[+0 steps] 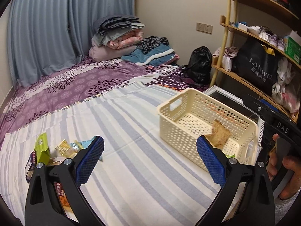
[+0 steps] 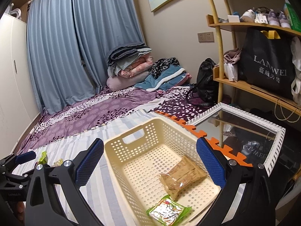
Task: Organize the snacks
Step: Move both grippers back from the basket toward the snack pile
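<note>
Right wrist — tongs (image 2: pixel 149 162) agape over basket (image 2: pixel 131 137).

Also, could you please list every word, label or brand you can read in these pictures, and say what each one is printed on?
"LANWEI": on the black shopping bag on the wooden shelf, above white Chinese characters too small to read reliably.
"DAS": on the black right tool, seen from the left wrist view.
Mirrored "LANWEI": reflection in the white-framed mirror.
Snack packets on the striped sheet and in the cream perforated basket: print too blurred.
</note>
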